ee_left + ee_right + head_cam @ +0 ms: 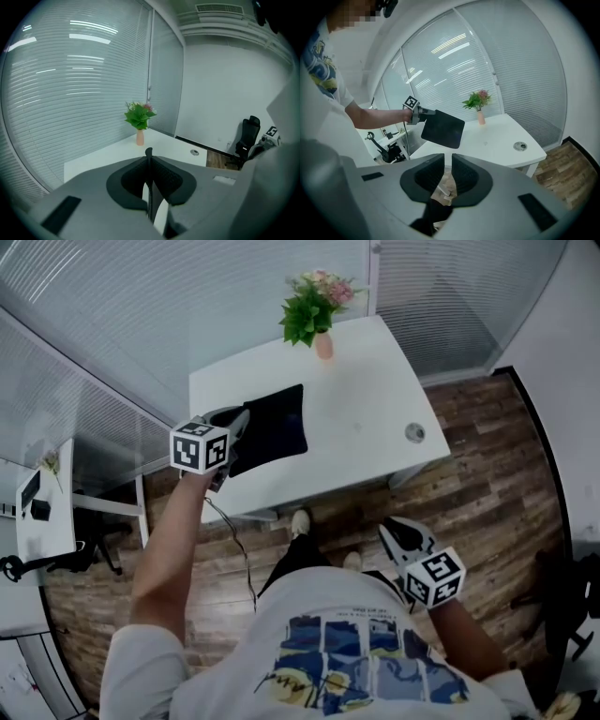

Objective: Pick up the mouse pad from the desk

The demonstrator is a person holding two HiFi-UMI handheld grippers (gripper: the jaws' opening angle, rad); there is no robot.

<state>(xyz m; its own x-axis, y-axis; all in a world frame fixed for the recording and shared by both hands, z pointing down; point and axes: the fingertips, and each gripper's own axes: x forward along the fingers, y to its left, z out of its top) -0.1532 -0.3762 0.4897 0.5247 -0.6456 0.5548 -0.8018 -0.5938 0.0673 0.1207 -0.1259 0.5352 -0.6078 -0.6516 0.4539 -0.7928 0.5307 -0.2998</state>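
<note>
**Mouse pad held off the bench in the left tongs**

The left tongs (238,422) were closed on the mouse pad (443,127), pinching one edge. In the left gripper view the pad showed only as a thin dark strip squeezed between the two jaws. In the right gripper view the pad hung in the air, tilted, above the left end of the white bench (366,418) and not touching it. From the head view I could not tell whether it was off the surface, and the gripped edge was hidden under the tongs.

The right tongs (396,532) hung low by the person's right side, well apart from the bench. Their jaws stood a narrow gap apart with nothing between them, only wood floor and a shoe (300,519) beyond.

Each tongs carried a marker cube (200,448) with black-and-white square patterns and no letters. The shirt print (352,657) was a blue and yellow graphic, with any text too small to read.

A potted plant (317,310) stood at the bench's far edge and a round cable grommet (414,433) sat near its right end. A second desk (42,512) was cut off at the left.
</note>
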